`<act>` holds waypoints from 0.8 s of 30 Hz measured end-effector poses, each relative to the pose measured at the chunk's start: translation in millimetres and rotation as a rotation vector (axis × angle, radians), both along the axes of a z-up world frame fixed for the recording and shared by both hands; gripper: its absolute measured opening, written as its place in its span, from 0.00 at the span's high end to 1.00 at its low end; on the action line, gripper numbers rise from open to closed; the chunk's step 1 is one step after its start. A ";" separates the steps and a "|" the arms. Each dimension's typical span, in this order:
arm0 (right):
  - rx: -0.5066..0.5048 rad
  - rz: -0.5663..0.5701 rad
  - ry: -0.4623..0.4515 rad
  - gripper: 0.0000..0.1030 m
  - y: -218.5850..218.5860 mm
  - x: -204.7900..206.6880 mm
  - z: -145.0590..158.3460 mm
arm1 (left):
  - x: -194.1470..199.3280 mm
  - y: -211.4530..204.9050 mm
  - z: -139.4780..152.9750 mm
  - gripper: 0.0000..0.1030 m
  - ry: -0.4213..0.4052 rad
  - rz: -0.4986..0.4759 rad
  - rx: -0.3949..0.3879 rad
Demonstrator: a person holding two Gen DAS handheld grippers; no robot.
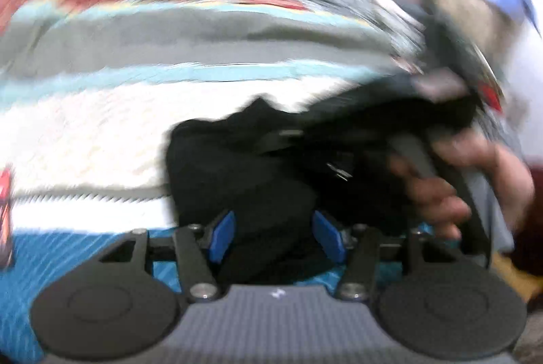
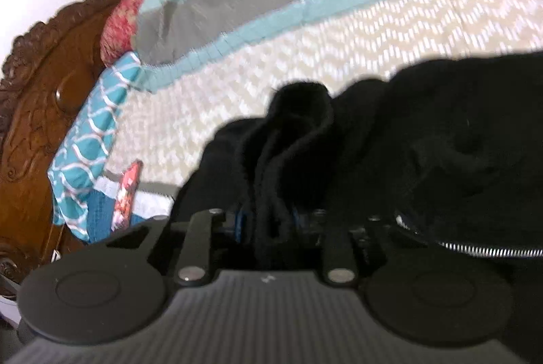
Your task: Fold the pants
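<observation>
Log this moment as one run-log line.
task: fold pants | left gripper: open, black pants between fingers | right gripper: shut on pants fold | surface: patterned bedspread
</observation>
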State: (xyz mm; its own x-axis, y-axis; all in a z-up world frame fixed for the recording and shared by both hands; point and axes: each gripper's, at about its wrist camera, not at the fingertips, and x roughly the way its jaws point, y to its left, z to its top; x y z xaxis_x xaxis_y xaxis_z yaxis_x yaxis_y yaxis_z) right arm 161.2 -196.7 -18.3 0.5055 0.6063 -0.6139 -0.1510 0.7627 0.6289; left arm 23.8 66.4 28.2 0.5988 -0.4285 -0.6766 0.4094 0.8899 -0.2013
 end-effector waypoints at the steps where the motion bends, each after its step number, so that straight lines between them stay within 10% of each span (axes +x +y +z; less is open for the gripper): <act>1: 0.003 -0.004 -0.018 0.75 -0.8 -1.5 3.4 | 7.1 16.8 2.0 0.48 0.030 0.061 -0.044; 9: 0.053 -0.121 -0.131 0.76 -25.5 -13.2 15.9 | 41.4 68.1 3.9 0.48 0.128 0.281 -0.172; 17: 0.008 -0.190 0.063 0.76 -39.4 -13.6 -52.2 | 53.9 24.0 -10.9 0.48 0.188 0.208 -0.102; 24: 0.116 -0.184 0.012 0.43 -63.6 -30.4 -24.8 | 54.4 -9.0 4.6 0.46 0.137 0.122 -0.068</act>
